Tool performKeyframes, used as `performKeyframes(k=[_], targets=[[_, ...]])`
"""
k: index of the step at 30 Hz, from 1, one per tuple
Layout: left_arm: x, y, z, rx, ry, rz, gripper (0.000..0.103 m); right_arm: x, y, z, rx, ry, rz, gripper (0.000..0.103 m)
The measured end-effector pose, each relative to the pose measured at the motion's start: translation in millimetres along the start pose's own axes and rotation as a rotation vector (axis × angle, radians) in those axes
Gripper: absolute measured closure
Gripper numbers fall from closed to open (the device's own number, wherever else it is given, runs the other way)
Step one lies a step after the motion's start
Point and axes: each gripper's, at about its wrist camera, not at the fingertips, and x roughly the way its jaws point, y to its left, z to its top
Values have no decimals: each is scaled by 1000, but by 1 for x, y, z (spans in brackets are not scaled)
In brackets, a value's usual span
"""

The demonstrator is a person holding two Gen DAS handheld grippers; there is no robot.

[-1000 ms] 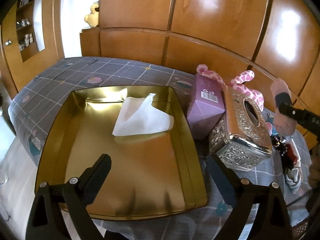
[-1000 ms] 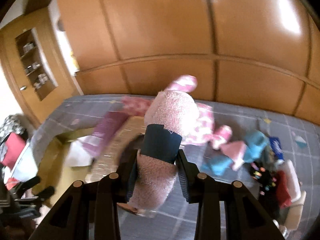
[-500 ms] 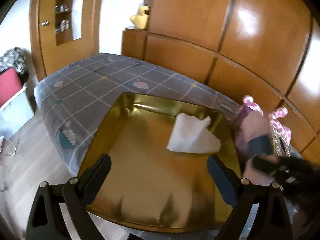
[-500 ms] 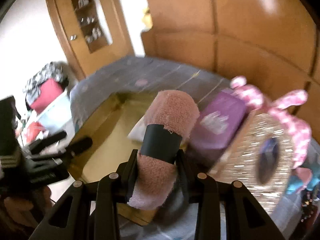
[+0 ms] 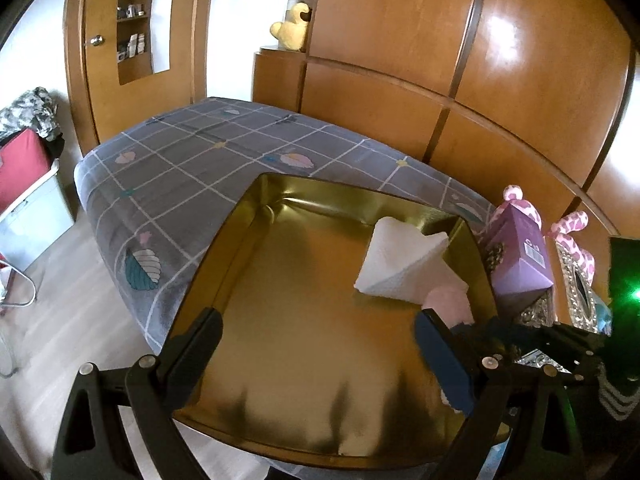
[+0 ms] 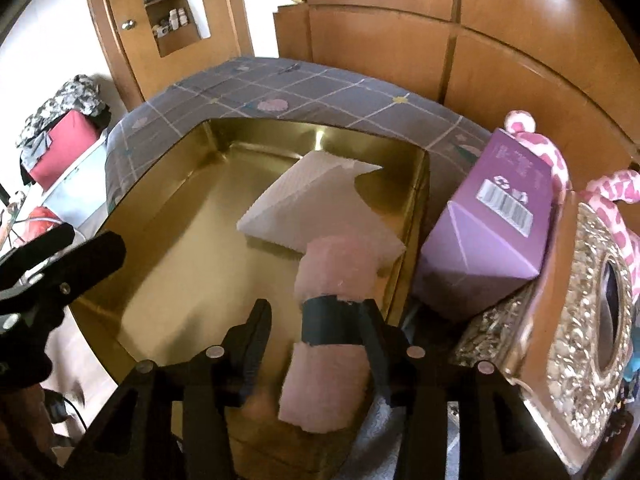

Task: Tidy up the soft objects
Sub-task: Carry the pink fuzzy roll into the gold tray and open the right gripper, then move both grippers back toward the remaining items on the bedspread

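Note:
A gold metal tray [image 5: 224,248] lies on the grey checked bed, with a folded white tissue [image 5: 400,268] in its far right corner. My left gripper [image 5: 318,316] hangs open and empty over the tray's near part. In the right wrist view, a pink rolled towel [image 6: 336,276] with a dark band lies over the tray [image 6: 180,248] beside the tissue [image 6: 316,208]. My right gripper [image 6: 314,312] is opening around it: the left finger stands clear of the roll and the right finger still touches it. The roll's tip [image 5: 448,300] also shows in the left wrist view.
A purple box [image 6: 492,232] leans on an ornate silver tissue box [image 6: 580,340] just right of the tray, with a pink-and-white plush [image 6: 552,160] behind. The wooden headboard runs along the back. The bed edge drops to the floor at left, near a bin [image 6: 68,140].
My right gripper carried the pink roll leftward from over the bed and down onto the tray, and its jaws have parted. The left gripper swung left along the tray.

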Motion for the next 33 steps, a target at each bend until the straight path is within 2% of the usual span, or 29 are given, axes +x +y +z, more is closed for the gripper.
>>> performKeyframes(k=[8,18,26,33], targets=[[-4,-7,-1,22,-12,-12,6,-40,-5,-14,4,-123,-51,57],[-14,-35,-6,104,-21,-48,6,-92,-25,-33,53,-264,-122,57],[-26,-66,-11,186,-31,-89,6,-132,-78,-59,178,-330,-200,56],[-37,-99,-17,276,-48,-125,6,-161,-142,-92,314,-343,-319,56]])
